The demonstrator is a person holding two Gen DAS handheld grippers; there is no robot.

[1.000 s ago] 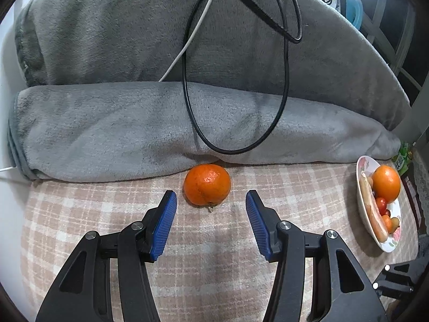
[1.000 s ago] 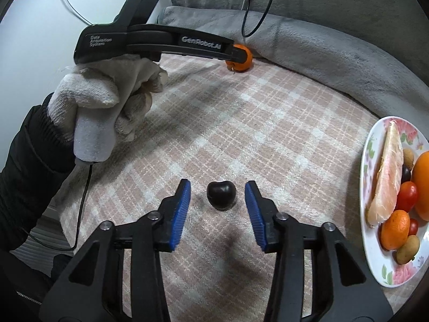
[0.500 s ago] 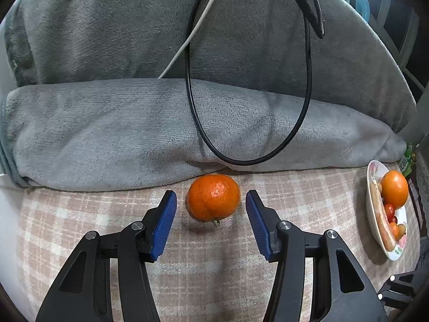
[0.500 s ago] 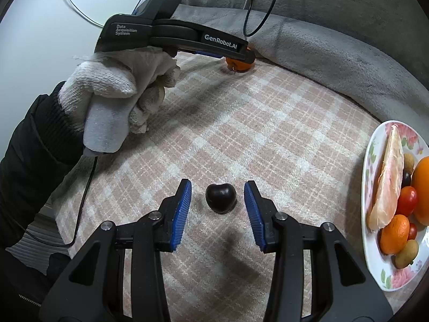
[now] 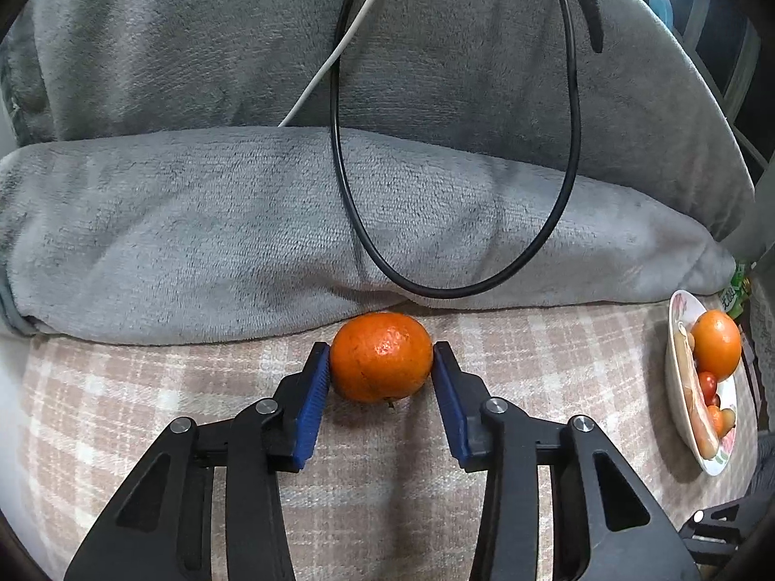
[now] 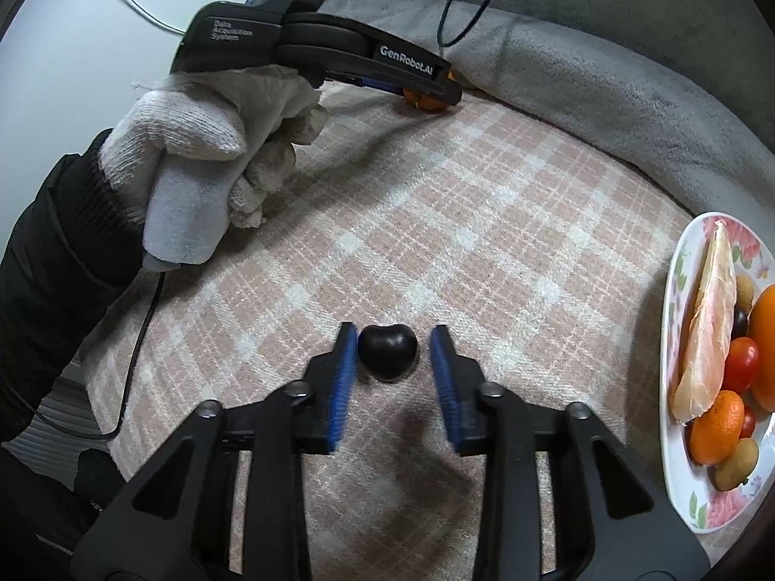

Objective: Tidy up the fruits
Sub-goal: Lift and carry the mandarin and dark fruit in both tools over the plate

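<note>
Between left tongs (image 5: 381,356), tangerine (image 5: 381,357) now pinched; earlier pads stood apart.

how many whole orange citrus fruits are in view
3: a mandarin by the grey blanket, a large orange and a small mandarin on the plate; others may hide there.

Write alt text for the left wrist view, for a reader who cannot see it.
The left gripper is closing its blue pads on both sides of an orange tangerine resting on a pink plaid cloth. Behind it lies a rolled grey blanket with a black cable looped over it. A floral plate of assorted fruit sits at the far right edge.
</note>
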